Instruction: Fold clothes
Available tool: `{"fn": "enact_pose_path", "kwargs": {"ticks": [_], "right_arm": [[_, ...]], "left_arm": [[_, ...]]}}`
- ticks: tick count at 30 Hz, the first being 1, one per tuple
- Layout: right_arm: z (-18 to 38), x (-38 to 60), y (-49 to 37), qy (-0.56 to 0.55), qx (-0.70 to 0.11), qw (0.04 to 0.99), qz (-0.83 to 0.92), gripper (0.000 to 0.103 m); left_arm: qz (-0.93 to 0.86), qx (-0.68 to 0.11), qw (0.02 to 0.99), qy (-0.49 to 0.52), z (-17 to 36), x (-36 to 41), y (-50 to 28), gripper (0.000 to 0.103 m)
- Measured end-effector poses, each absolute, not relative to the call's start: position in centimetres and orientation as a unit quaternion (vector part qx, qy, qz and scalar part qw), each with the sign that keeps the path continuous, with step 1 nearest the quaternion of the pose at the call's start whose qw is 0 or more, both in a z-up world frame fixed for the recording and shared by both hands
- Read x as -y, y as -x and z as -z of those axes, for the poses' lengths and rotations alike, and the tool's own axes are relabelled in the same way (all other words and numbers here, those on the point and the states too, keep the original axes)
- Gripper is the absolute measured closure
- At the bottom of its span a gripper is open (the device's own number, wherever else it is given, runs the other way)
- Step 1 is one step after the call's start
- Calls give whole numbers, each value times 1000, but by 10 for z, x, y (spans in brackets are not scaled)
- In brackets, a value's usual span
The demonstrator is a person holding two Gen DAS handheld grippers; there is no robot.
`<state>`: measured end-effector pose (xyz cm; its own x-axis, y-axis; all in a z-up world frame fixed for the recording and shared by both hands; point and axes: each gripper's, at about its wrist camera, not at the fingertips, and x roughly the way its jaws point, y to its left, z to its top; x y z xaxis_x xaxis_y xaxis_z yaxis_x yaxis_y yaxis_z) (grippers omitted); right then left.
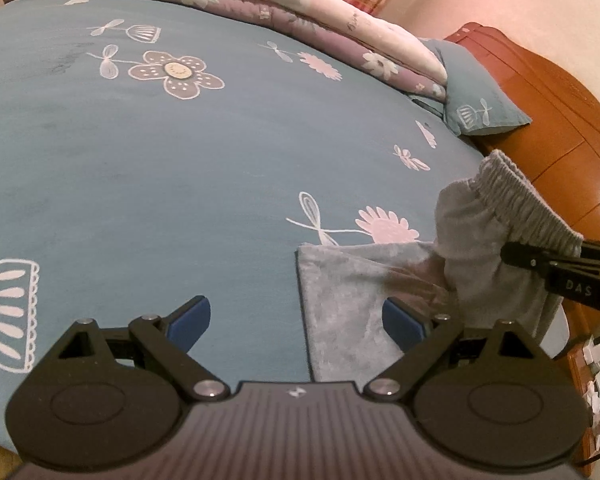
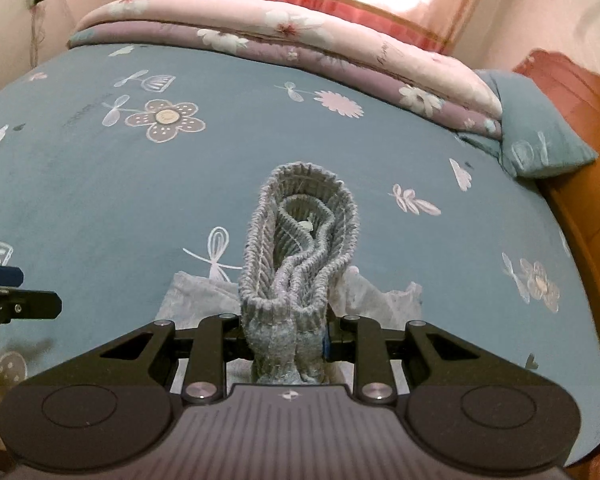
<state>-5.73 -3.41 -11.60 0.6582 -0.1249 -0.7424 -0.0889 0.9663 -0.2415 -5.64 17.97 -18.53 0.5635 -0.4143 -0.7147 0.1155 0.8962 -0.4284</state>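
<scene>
My right gripper [image 2: 286, 332] clamps the bunched elastic waistband of the grey shorts [image 2: 296, 240], which stands up past my fingertips. My left gripper [image 1: 296, 320] gapes wide and empty above the bedsheet [image 1: 140, 180], the shorts' leg lying flat by its right finger [image 1: 404, 322].

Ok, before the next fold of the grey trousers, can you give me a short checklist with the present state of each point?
1. Right gripper clamped on the waistband: ok.
2. Left gripper free to take hold: ok, jaws wide apart, nothing pressed between them.
3. Rest of the grey trousers lying on the bed sheet: ok, one part flat beside the left gripper.
4. All waistband layers caught evenly: cannot tell, they are bunched.
5. Trouser legs straight: cannot tell, ends hidden.
</scene>
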Motion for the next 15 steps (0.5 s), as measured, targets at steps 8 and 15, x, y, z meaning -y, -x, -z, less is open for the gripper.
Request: {"fn": "enact_pose_path", "kwargs": {"ticks": [8,15], "right_arm": [[156,-4,65,226,-420,877,-53,73],[199,-22,66,269,-448,848,-88,72]], "left_arm": [[138,-442,869,175,189,-186,60,10],[124,-443,870,179,193,-191,63,10]]}}
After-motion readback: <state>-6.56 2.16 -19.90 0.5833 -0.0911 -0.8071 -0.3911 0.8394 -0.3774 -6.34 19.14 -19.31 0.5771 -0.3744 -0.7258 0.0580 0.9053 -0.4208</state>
